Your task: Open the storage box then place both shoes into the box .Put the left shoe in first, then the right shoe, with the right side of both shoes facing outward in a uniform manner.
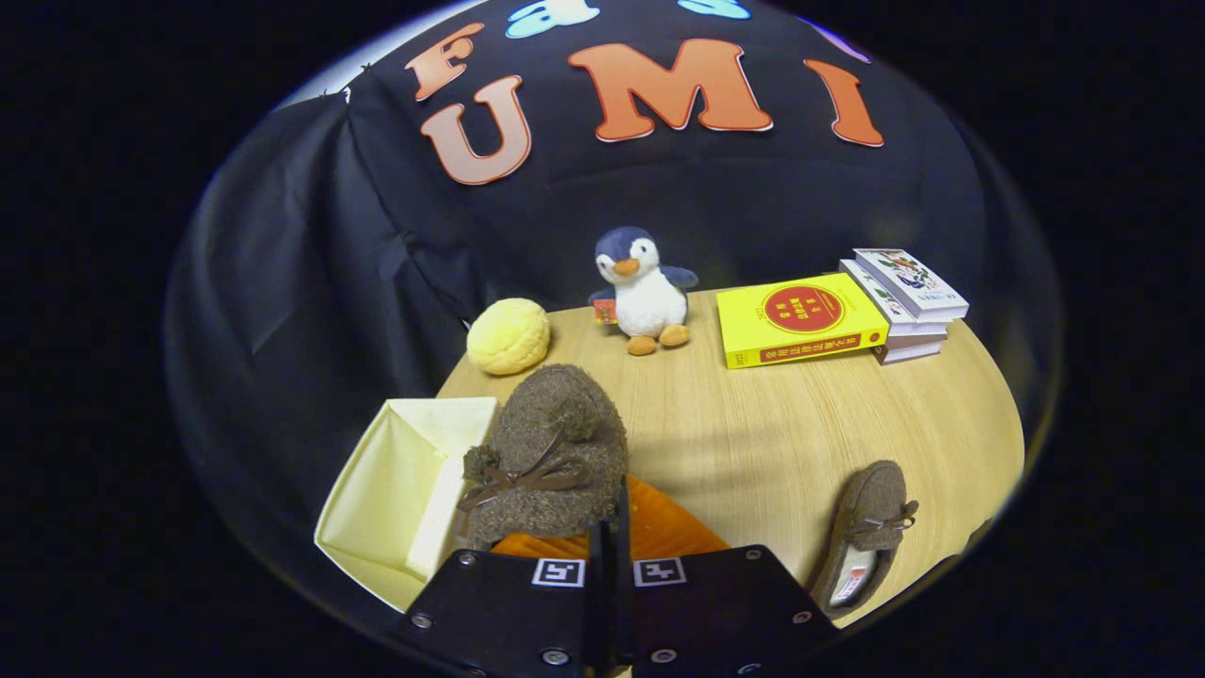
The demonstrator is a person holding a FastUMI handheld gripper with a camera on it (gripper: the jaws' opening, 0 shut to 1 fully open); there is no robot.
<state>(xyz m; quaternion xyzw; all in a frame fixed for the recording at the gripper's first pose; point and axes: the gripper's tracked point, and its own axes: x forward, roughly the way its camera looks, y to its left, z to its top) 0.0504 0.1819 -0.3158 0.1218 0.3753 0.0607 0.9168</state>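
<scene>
Held shoe: a brown fuzzy shoe with a brown lace bow stood just ahead of the fingers, toe pointing away from the camera, its heel end at the fingers.
Gripper: the gripper had its two fingers drawn close together, only a thin slit between them — they appeared to pinch the heel rim of the held shoe, though the contact itself was hidden behind the finger bodies.
Orange surface: an orange panel showed directly under and beside the held shoe, on the side away from the pale box; whether it was part of the box or a lid, I could not tell.
Storage box: a pale yellow storage box lay open, touching or just beside the held shoe on its left, its inner walls bare.
Second shoe: the matching brown shoe lay on the table well apart from the held shoe, on its right, toe pointing away, a pale insole visible at its heel opening.
Table: a light wooden table carried everything.
Beyond the held shoe: a round yellow plush ball sat near — further off, a penguin plush stood upright.
Books: a yellow book lay flat beside the penguin plush, with a small stack of books just beyond it.
</scene>
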